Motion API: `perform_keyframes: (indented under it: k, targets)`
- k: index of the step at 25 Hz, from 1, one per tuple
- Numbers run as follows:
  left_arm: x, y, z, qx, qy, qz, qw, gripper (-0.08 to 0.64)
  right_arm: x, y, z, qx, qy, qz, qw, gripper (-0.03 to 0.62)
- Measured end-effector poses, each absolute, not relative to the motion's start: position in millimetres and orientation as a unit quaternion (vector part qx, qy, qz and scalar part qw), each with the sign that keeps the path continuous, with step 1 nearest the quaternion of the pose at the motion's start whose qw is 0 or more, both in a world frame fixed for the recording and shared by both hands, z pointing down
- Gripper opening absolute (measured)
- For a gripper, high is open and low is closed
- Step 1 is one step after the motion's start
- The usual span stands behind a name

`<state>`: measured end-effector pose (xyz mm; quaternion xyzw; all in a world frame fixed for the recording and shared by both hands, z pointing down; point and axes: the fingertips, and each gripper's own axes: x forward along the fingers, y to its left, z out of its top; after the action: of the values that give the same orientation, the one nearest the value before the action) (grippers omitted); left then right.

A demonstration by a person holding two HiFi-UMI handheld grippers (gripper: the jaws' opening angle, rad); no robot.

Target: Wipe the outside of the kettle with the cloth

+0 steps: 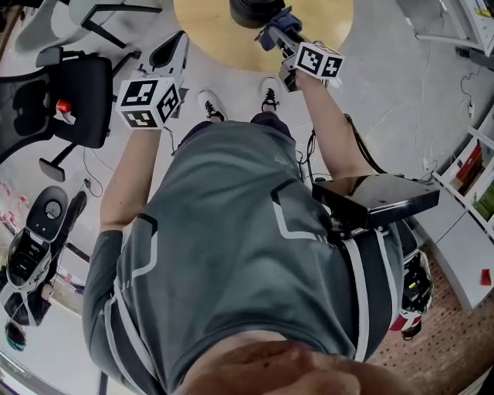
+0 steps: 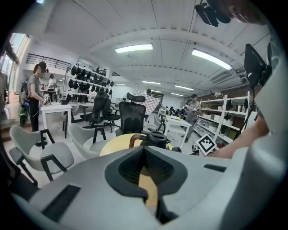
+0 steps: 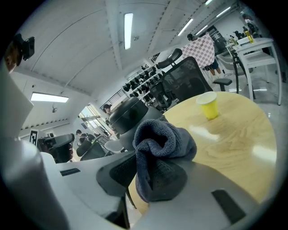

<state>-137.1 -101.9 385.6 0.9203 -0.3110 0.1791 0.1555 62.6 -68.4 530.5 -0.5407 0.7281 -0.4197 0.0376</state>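
A dark kettle (image 1: 253, 9) stands on the round yellow wooden table (image 1: 208, 31) at the top of the head view. My right gripper (image 1: 279, 29) is held at the kettle's near right side, shut on a bunched blue-grey cloth (image 3: 162, 152). In the right gripper view the kettle (image 3: 130, 117) rises just behind the cloth. Whether the cloth touches it I cannot tell. My left gripper (image 1: 176, 48) hovers at the table's near left edge, shut and empty. Beyond its jaws the kettle (image 2: 155, 138) shows with a brown handle (image 2: 133, 140).
A yellow cup (image 3: 208, 105) stands on the table (image 3: 234, 139) beyond the kettle. A black office chair (image 1: 77, 96) is on the floor at my left, pale chairs (image 2: 42, 152) further out. Shelves (image 1: 472, 177) line the right. A person (image 2: 35, 96) stands far off.
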Motion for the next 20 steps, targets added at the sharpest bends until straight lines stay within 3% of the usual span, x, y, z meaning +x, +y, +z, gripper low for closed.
perform_keyframes:
  k: [20]
  targets:
    - [-225, -119, 388, 0.913, -0.329, 0.189, 0.148, 0.008, -48, -117, 521, -0.595, 0.684, -0.416, 0.073, 0.078]
